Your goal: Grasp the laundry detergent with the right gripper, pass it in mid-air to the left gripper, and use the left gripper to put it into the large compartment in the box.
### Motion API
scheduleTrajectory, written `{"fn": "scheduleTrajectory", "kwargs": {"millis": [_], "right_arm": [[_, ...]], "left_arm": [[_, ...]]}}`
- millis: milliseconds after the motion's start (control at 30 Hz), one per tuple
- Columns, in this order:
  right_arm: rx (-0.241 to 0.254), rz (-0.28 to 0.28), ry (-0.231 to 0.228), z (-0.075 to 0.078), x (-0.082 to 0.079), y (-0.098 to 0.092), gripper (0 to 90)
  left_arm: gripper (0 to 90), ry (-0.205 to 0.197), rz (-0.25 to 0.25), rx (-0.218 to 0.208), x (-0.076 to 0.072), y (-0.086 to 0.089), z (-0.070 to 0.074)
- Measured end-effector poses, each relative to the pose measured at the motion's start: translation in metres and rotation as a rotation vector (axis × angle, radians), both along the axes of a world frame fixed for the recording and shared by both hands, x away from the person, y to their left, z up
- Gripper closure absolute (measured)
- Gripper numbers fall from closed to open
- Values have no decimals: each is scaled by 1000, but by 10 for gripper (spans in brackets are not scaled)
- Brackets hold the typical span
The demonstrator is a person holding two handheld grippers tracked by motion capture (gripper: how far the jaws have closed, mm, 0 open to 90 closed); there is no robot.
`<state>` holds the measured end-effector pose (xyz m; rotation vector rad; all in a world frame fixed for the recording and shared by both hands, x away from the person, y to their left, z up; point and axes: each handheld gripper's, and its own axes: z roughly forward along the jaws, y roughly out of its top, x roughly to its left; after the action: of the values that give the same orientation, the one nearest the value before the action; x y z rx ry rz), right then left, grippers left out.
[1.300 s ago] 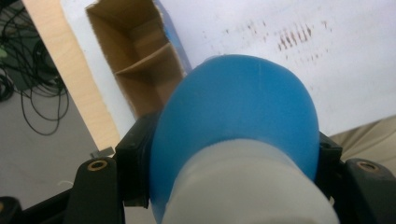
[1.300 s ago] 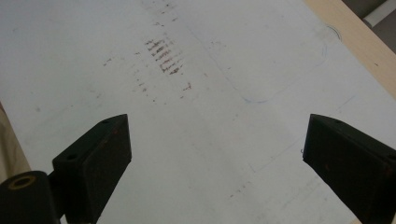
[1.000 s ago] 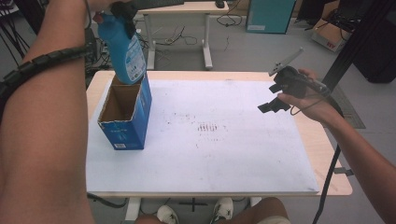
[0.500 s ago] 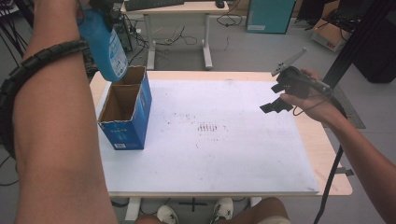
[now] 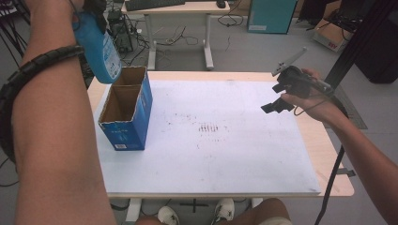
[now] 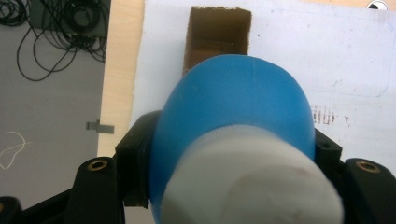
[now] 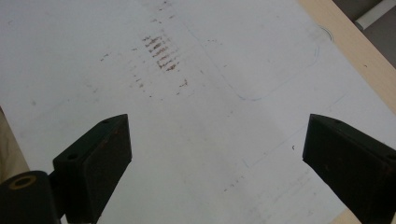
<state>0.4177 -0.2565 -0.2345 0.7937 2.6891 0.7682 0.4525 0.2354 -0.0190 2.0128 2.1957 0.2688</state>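
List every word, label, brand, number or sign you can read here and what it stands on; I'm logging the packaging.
No text can be read.
Blue plastic bottle, held in the left gripper: white label print, too blurred.
Open blue cardboard box: small white label on the front, too small.
White paper sheet on the wooden table: brown smudges and faint pen lines, no letters.

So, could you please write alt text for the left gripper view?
A blue bottle with a white cap is clamped between the left gripper's black fingers, seen cap-first from above. Beyond it an open cardboard box stands on a white sheet covering the wooden table.
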Motion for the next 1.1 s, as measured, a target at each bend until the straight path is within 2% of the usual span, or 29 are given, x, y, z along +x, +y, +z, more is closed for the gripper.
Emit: {"fn": "scheduleTrajectory", "kwargs": {"millis": [133, 433, 833, 967, 1033, 1100], "right_arm": [[-11, 21, -17, 1, 2, 0, 80], [-24, 21, -10, 1, 3, 2, 80], [-30, 28, -11, 0, 3, 3, 80], [-15, 24, -21, -1, 3, 5, 81], [-32, 32, -11, 0, 3, 5, 80], [-29, 27, -10, -1, 2, 6, 80]], "left_arm": [[359, -5, 5, 0, 0, 1, -1], [359, 0, -1, 1, 2, 2, -6], [359, 3, 7, -2, 5, 6, -23], [359, 4, 5, 9, 5, 7, -32], [359, 7, 5, 9, 6, 8, -38], [359, 10, 3, 4, 6, 8, -43]]}}
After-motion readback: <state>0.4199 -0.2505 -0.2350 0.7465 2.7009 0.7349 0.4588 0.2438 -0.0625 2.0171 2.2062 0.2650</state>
